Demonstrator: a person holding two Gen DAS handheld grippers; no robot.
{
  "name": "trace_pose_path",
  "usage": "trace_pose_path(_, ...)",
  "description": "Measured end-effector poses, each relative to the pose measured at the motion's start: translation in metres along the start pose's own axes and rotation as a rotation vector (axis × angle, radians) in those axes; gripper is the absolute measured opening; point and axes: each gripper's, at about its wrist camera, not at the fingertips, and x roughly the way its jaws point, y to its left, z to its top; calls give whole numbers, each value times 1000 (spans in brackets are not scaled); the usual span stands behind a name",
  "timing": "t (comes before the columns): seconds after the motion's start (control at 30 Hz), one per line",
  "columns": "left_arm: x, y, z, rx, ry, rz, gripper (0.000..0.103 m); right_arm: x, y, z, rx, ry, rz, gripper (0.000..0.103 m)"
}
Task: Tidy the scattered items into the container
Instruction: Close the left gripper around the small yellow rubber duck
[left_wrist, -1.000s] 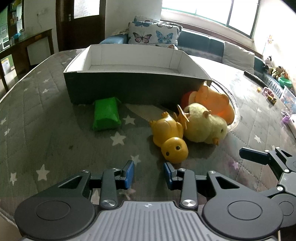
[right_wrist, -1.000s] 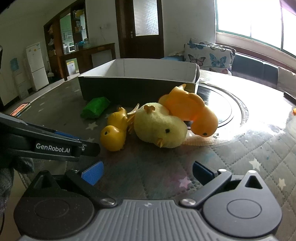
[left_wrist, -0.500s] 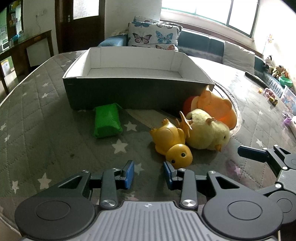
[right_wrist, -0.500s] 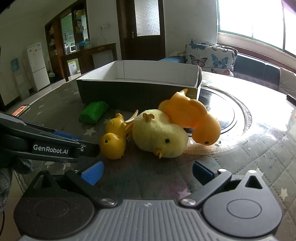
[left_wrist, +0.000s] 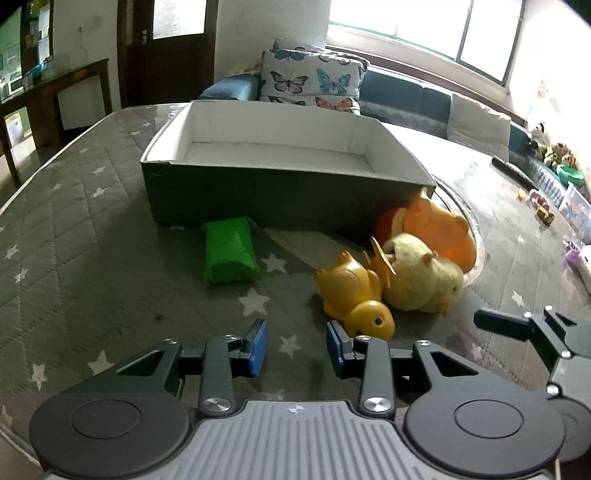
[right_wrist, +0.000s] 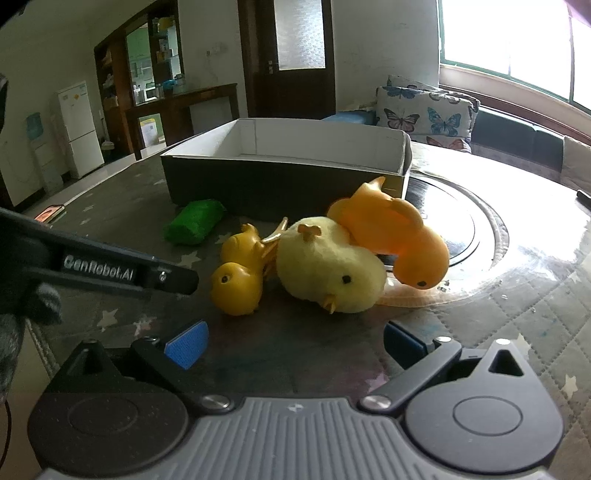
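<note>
The left gripper (left_wrist: 296, 345) hovers low over the quilted bench (left_wrist: 74, 236), its blue pads a narrow gap apart with nothing between them, just short of the small yellow duck (left_wrist: 354, 295). The right gripper (right_wrist: 291, 345) is spread wide and empty, facing the fluffy yellow chick (right_wrist: 328, 266). That chick lies between and touching the small duck and the orange duck (right_wrist: 399, 236), which leans against the dark, white-lined box (left_wrist: 288, 184). A green bag (left_wrist: 229, 251) lies just in front of the box
</note>
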Motion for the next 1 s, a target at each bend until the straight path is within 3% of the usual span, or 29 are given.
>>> trace_pose_path(0.23,-2,6,11,-10,-16,-29,37,-2,11,1,-12,0,44,94)
trace_pose_path(0.73,14,-1,42,57,-26,-181,38,15,30,15,-40,8,129,72)
trace_pose_path(1.0,29,3,47,15,2,-241,36,25,33,15,-46,16,107,62)
